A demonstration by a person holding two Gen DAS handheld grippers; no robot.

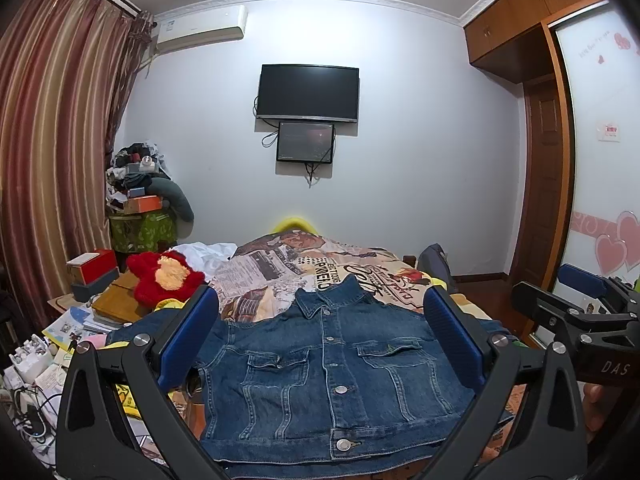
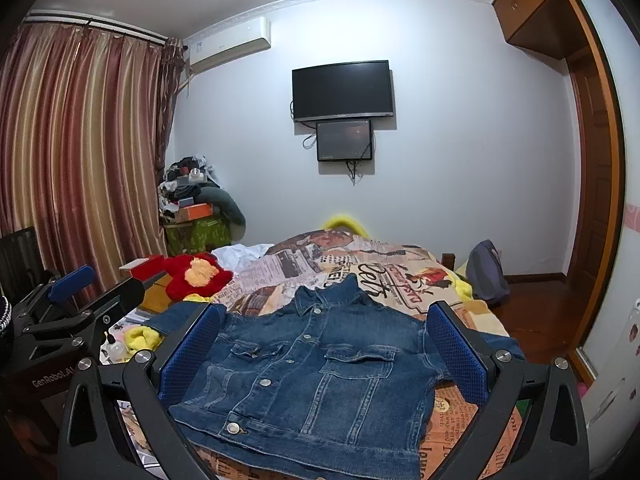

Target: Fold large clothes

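Denim jacket [image 1: 320,364] lies front-up, buttoned, flat on the bed [image 1: 360,268] for folding. Left hand-held gripper [image 1: 320,340] and right hand-held gripper [image 2: 324,348] hover released, grasping nothing.

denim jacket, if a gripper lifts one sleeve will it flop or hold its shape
The denim jacket would probably drape, though less limply than thin cloth: its seams and pocket flaps look thick. It likely feels heavyish, and may drag across the printed bedspread rather than slide.
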